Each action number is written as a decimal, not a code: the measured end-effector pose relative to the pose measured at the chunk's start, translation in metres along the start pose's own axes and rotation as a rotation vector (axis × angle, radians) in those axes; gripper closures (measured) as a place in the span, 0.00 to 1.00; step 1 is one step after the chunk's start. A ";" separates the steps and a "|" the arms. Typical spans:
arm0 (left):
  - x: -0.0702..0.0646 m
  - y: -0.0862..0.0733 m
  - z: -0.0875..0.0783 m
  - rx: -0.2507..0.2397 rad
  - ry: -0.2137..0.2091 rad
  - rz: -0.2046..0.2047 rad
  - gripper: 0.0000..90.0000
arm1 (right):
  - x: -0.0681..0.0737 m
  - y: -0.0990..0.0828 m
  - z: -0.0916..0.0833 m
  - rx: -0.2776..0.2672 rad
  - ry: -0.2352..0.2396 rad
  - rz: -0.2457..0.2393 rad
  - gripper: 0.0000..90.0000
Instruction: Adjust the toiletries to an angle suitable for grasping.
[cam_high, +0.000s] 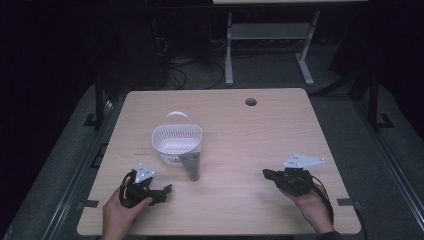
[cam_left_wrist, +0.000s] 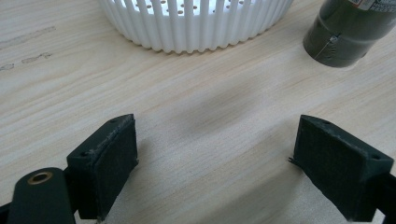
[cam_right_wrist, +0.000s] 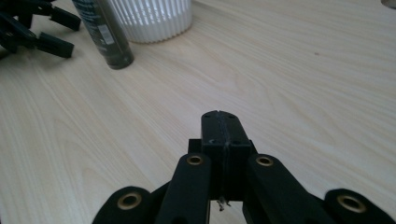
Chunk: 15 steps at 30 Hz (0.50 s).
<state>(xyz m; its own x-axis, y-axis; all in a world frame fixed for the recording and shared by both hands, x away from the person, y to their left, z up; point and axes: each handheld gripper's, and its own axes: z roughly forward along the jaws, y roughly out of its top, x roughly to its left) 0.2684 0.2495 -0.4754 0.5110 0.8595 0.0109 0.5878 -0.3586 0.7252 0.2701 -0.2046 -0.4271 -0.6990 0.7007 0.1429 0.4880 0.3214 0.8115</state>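
Two hand-held black grippers rest low over a pale wooden table (cam_high: 260, 145), one in each of a person's hands. Ahead of the left gripper (cam_left_wrist: 215, 154), whose jaws stand wide apart with nothing between them, sits a white slotted plastic basket with a loop handle (cam_high: 177, 142). Its perforated floor looks bare, so it appears to hold nothing, though part of the inside is hidden by its wall. Just beyond that gripper's right jaw, a dark green cylindrical bottle with a printed label (cam_left_wrist: 348, 30) stands upright, beside the basket wall and possibly touching it. The right gripper (cam_right_wrist: 220, 123) has its jaws pressed together on nothing, and from it the bottle lies far ahead and to the left, near the other gripper. The work seems to be at the approach stage, with the bottle not yet grasped. A likely next move is for the left gripper to slide forward and right until its pads straddle the bottle, then close.
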 end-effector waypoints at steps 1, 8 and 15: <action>0.000 0.000 0.000 0.000 0.000 0.002 0.14 | 0.001 0.002 0.000 -0.004 0.006 -0.003 1.00; 0.000 0.000 0.000 0.002 -0.001 0.004 0.14 | 0.008 0.014 0.003 -0.021 0.043 -0.014 1.00; 0.000 0.000 0.000 -0.001 -0.001 0.002 0.14 | 0.016 0.027 0.008 -0.034 0.062 -0.039 1.00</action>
<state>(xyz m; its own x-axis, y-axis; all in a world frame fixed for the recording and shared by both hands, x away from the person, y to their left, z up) 0.2685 0.2498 -0.4754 0.5131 0.8582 0.0116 0.5861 -0.3602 0.7258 0.2762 -0.1799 -0.4073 -0.7484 0.6472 0.1449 0.4428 0.3249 0.8356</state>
